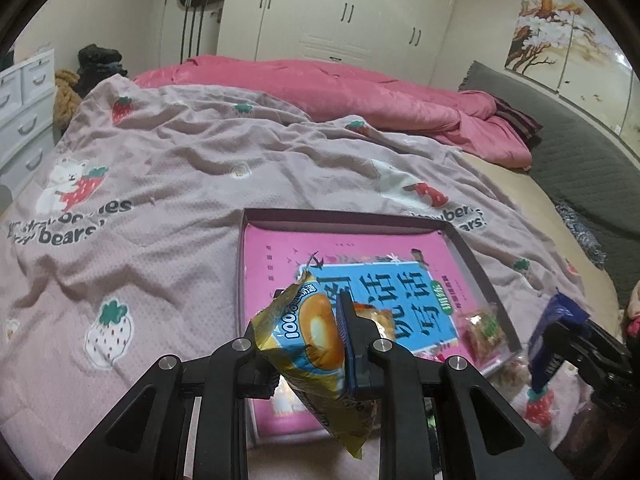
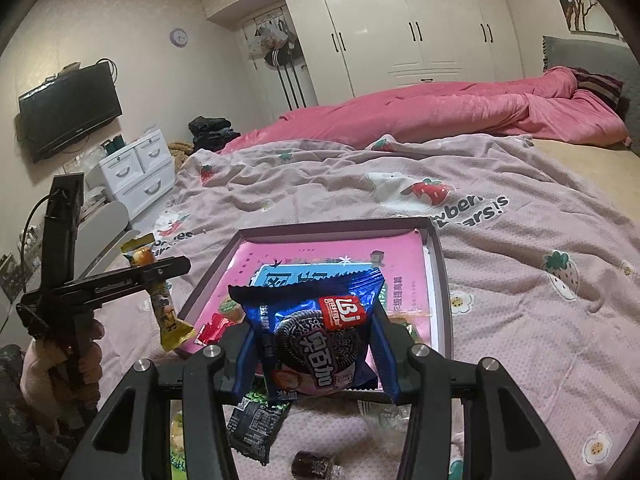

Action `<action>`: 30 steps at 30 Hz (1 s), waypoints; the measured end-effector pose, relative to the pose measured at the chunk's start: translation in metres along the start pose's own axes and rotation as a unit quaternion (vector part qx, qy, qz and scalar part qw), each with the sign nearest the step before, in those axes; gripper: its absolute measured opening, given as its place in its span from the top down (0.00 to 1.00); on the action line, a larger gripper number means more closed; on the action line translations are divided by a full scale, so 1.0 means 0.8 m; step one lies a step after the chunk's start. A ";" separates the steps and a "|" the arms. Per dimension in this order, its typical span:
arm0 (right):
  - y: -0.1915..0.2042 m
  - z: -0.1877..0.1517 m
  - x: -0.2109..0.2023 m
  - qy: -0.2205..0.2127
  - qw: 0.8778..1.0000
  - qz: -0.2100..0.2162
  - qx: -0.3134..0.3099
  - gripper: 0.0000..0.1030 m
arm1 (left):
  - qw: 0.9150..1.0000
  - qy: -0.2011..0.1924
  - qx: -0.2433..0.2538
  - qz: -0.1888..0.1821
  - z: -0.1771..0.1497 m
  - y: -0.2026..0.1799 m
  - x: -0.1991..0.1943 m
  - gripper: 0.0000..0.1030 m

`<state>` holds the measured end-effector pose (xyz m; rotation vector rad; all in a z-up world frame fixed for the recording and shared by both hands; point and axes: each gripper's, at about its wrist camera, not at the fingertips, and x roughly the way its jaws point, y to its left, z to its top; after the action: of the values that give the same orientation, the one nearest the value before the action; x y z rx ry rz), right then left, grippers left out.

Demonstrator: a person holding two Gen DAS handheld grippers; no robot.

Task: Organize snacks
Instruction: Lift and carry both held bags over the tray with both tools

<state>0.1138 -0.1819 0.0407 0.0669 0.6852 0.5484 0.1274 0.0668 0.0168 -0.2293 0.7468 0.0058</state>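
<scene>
Left wrist view: left gripper [image 1: 308,344] clamped tight on a yellow cake packet [image 1: 310,346], held in the air over the near edge of the shallow box [image 1: 476,264] on the bed. Box has a pink book [image 1: 360,264] lying in it w/ a small clear snack bag [image 1: 486,330] in its near right corner. Packet looks light, crinkly, puffed w/ air; soft cake inside prob. squashes, so grip by the sealed end, not the middle.

Right wrist view: right gripper [image 2: 316,344] partly closed, pinching a blue cookie packet [image 2: 316,332] by both sides, above box's near rim. Slick foil, brittle cookies inside; go easy. Loose sweets, e.g. a dark wrapper [image 2: 256,424], lie on the blanket [image 2: 520,280] just beneath.
</scene>
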 end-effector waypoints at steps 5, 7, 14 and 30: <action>-0.002 0.004 0.006 -0.001 1.000 -0.005 0.003 0.52 | 1.000 0.007 0.008 0.004 -0.004 0.000 0.019 0.76; -0.003 0.004 0.009 0.000 1.000 -0.007 0.005 0.52 | 1.000 0.010 0.011 0.006 -0.007 -0.001 0.024 0.76; -0.006 0.005 0.021 0.007 1.000 -0.007 0.012 0.52 | 1.000 0.016 0.019 0.005 -0.011 0.000 0.039 0.76; -0.009 0.006 0.055 0.027 0.999 -0.008 0.017 0.52 | 0.999 0.029 0.034 0.010 -0.018 -0.006 0.051 0.76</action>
<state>0.1486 -0.1657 0.0173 0.0783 0.7476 0.5251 0.1479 0.0559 -0.0199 -0.1573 0.8058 -0.0079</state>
